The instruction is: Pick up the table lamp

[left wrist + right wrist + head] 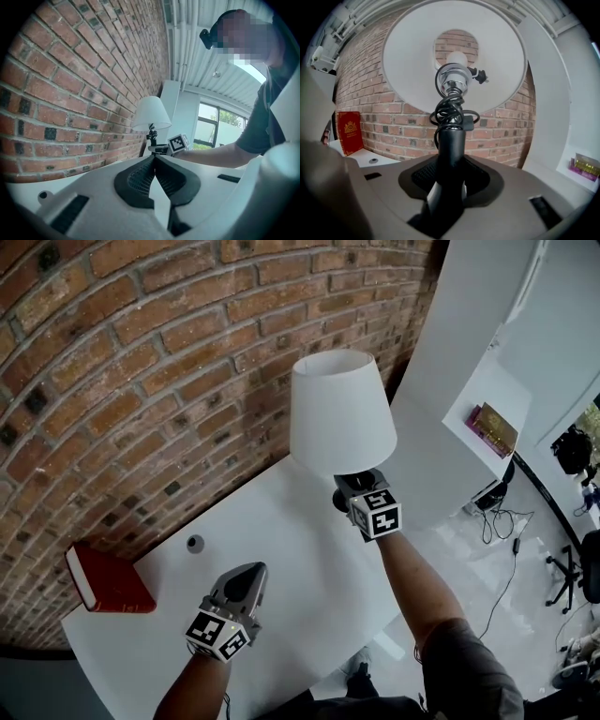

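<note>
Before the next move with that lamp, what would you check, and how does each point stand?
1. Right claw clamped on the table lamp's black stem: ok.
2. Cord wound round the stem: ok.
3. Shade upright: ok.
4. Left claw shut, empty, apart from the lamp: ok.
5. Lamp's base off the table: cannot tell, hidden.
6. Red book well aside of the lamp: ok.

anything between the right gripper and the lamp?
Nothing visible. The right gripper is shut on the table lamp's black stem, just under the shade. The left gripper is shut and empty, off to the side above the white table.
</note>
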Motion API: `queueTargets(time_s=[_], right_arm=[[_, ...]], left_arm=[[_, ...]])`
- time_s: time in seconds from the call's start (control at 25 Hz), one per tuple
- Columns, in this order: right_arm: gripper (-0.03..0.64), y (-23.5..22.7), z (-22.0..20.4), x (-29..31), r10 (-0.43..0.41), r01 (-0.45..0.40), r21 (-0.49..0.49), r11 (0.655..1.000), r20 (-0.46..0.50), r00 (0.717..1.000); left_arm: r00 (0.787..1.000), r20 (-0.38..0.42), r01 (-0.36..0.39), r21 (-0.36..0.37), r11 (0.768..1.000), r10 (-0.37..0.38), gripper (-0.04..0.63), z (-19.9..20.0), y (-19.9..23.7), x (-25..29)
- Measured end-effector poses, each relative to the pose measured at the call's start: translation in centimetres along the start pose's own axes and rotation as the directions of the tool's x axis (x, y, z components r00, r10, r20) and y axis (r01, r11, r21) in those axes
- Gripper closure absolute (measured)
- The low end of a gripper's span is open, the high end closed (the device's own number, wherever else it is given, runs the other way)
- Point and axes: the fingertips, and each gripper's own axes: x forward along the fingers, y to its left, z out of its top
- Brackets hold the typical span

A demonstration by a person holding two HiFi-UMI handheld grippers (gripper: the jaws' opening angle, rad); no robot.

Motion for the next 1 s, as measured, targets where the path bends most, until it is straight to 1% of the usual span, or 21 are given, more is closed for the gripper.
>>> queueTargets(time_s=[0.12,0.24,0.36,0.56,0.8,1.0], right_arm=[[0.474,-0.9,1.6,-1.7,-0.008,0.008,0.001,1.0,0.011,1.0],[0.474,-1.9,3.7,-3.4,-0.02,0.02,0.0,1.0,0.025,0.999],[0.474,-3.0,5.7,-5.4,-0.033,0.032,0.014,0.999,0.046,0.998],[0.474,-5.2,10.0,-8.5,-0.059,0.057,0.025,0.998,0.076,0.995],[0.474,-7.2,14.9,-12.4,-0.066,0.063,0.035,0.997,0.103,0.992],[0.474,-8.6,19.3,-16.2,-0.071,0.066,0.042,0.997,0.13,0.989]], left_arm=[[1.0,0.012,0.006,-0.007,1.0,-0.006,0.594,1.2,-1.0,0.5],[1.0,0.009,0.013,0.024,1.0,-0.013,0.594,2.7,-2.1,1.1],[1.0,0.015,0.021,0.039,0.999,-0.021,0.594,4.5,-3.2,1.5],[0.999,0.026,0.039,0.066,0.997,-0.041,0.594,8.1,-4.9,2.7],[0.997,0.038,0.063,0.084,0.994,-0.066,0.592,12.5,-7.4,4.1],[0.997,0.04,0.054,0.12,0.991,-0.059,0.594,16.4,-9.2,5.1]])
